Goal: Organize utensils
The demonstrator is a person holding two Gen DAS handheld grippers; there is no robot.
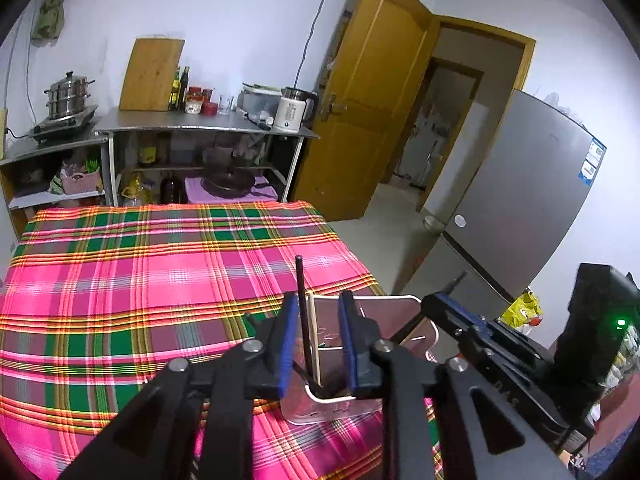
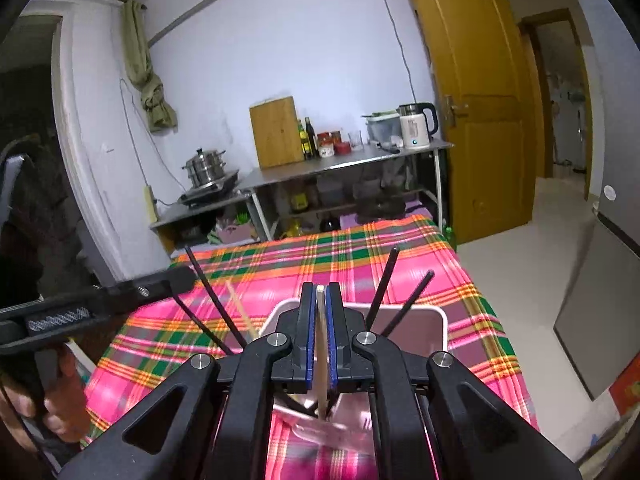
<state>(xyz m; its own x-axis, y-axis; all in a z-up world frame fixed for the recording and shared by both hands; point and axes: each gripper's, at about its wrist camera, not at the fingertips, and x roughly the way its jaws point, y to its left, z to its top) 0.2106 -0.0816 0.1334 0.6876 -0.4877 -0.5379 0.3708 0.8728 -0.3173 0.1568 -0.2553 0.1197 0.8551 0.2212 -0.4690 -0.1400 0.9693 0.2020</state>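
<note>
A clear, white-rimmed utensil holder (image 1: 384, 299) (image 2: 424, 309) stands on the pink plaid tablecloth (image 1: 160, 280) near its right front corner. My left gripper (image 1: 318, 296) hangs over the holder with its blue pads apart. A black chopstick (image 1: 301, 300) and a wooden chopstick (image 1: 314, 332) stand loose between them, their lower ends inside the holder. My right gripper (image 2: 320, 286) is shut on another wooden chopstick (image 2: 321, 320), which points down into the holder. Two black chopsticks (image 2: 383, 286) lean in the holder's right side. In the right wrist view the left gripper (image 2: 182, 276) comes in from the left.
A steel shelf table (image 1: 208, 124) behind the cloth carries a cutting board, bottles, jars and a kettle (image 1: 292, 110). A steamer pot (image 1: 68, 94) sits on a cooker at the left. At the right are an open yellow door (image 1: 372, 92) and a grey fridge (image 1: 520, 200). A hand (image 2: 60, 396) grips the left gripper's handle.
</note>
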